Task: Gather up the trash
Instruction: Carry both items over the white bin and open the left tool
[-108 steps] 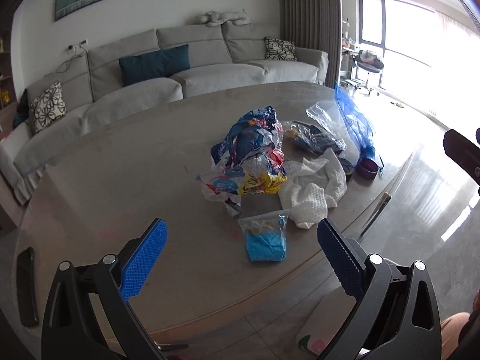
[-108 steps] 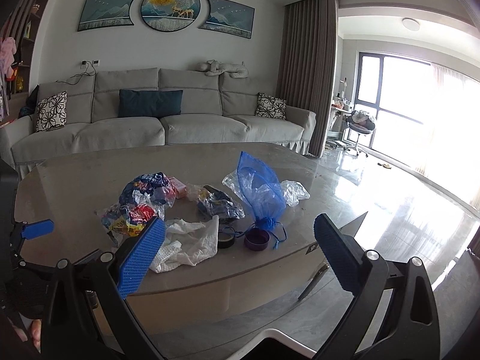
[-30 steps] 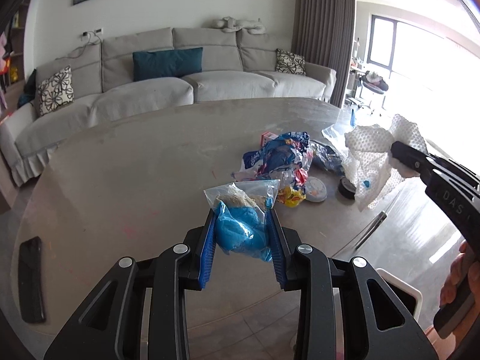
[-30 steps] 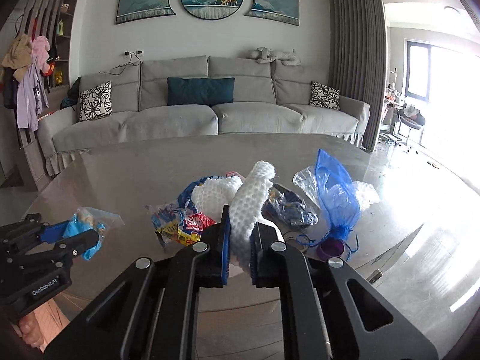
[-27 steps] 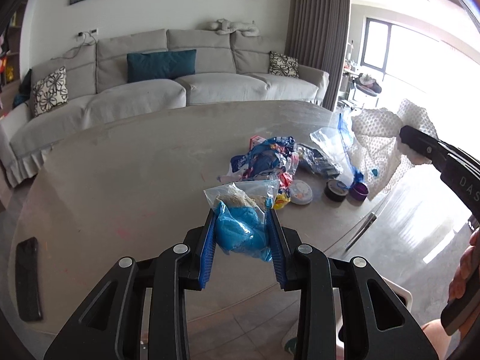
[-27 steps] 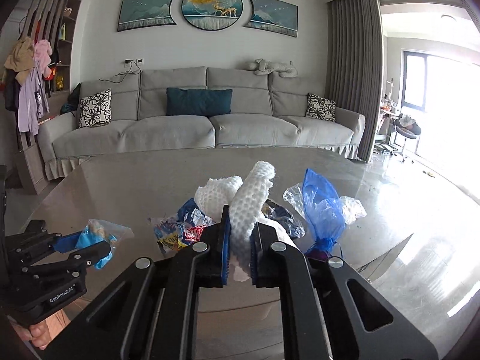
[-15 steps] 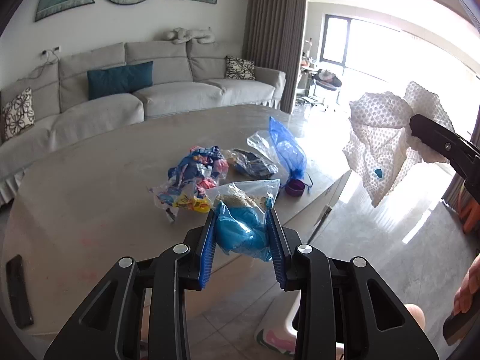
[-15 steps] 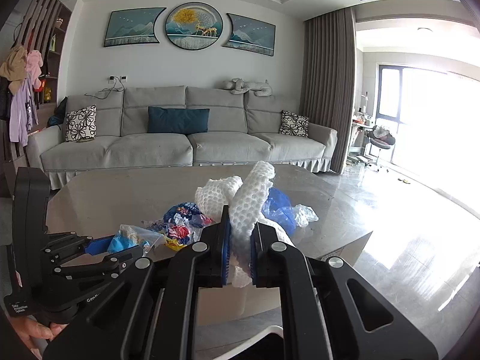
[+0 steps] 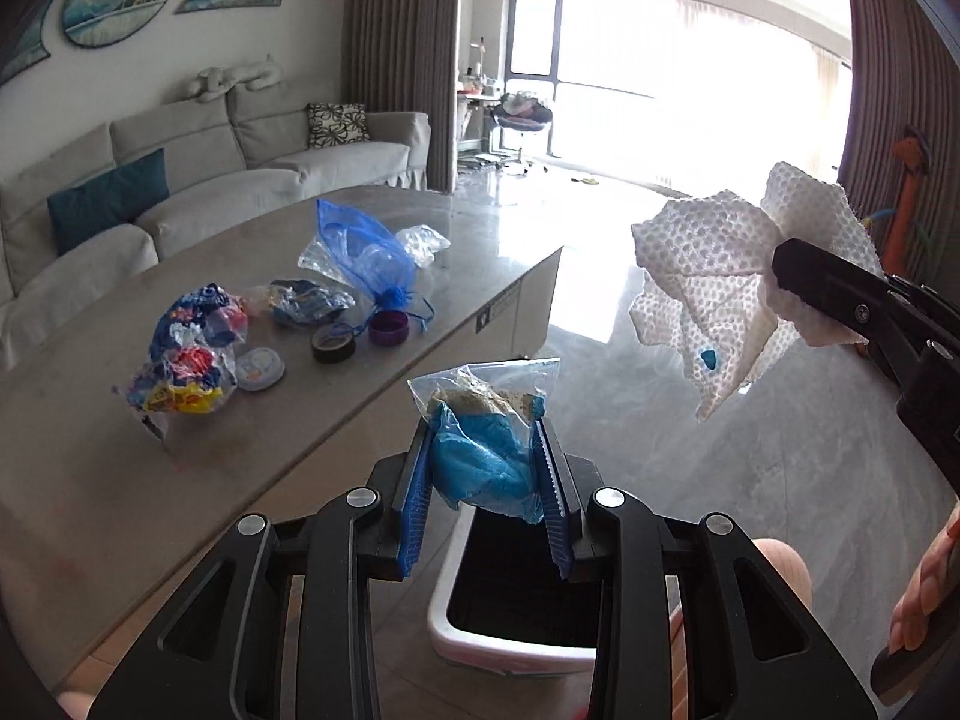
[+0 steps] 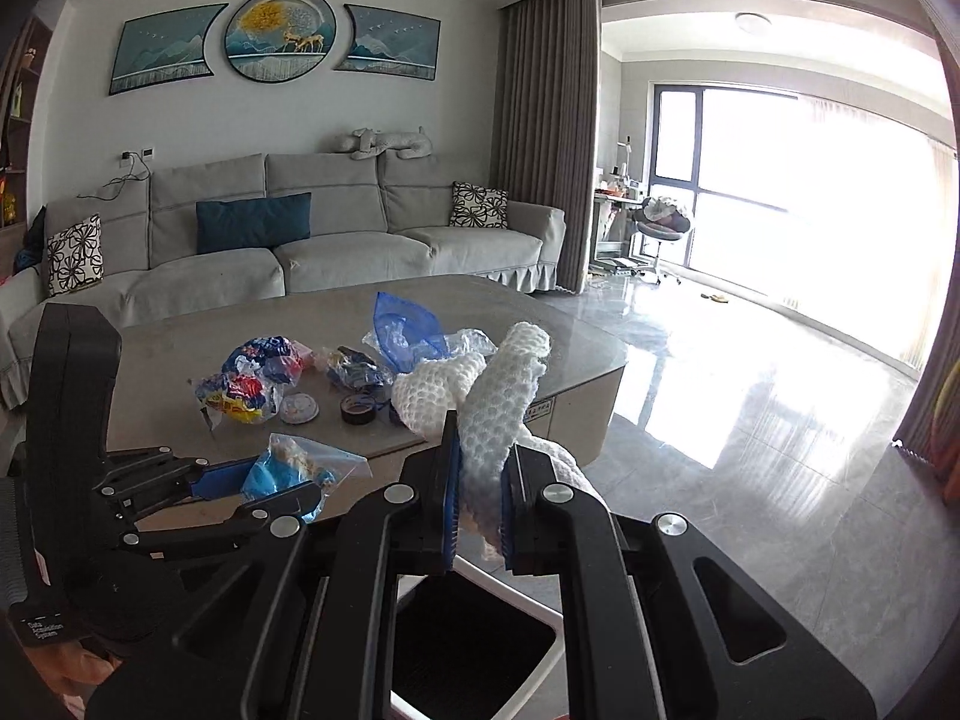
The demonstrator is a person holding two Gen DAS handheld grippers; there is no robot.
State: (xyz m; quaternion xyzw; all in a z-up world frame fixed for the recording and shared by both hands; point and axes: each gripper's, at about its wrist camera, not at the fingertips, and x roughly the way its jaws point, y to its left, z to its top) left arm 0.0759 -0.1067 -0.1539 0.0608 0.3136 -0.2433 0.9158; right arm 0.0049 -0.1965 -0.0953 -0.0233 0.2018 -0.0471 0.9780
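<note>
My left gripper (image 9: 483, 468) is shut on a clear zip bag with blue stuff and crumbs (image 9: 480, 450), held above the open white trash bin (image 9: 498, 648) on the floor beside the table. My right gripper (image 10: 480, 498) is shut on a white foam net wrap (image 10: 498, 396), also over the trash bin (image 10: 474, 648). In the left wrist view the foam wrap (image 9: 714, 294) hangs from the right gripper (image 9: 798, 294) at the right. In the right wrist view the left gripper (image 10: 264, 486) holds the bag (image 10: 288, 474) at lower left.
On the grey table (image 9: 90, 480) lie a crumpled colourful wrapper (image 9: 192, 360), a blue mesh bag (image 9: 366, 246), clear plastic (image 9: 420, 240), a tape roll (image 9: 333, 343), a purple cap (image 9: 389, 329) and a round lid (image 9: 259, 367). A sofa (image 10: 300, 240) stands behind. Glossy floor (image 10: 750, 420) spreads right.
Both grippers have swung right, off the table, with the zip bag and the foam wrap still held. The trash bin has come into view beneath them.
</note>
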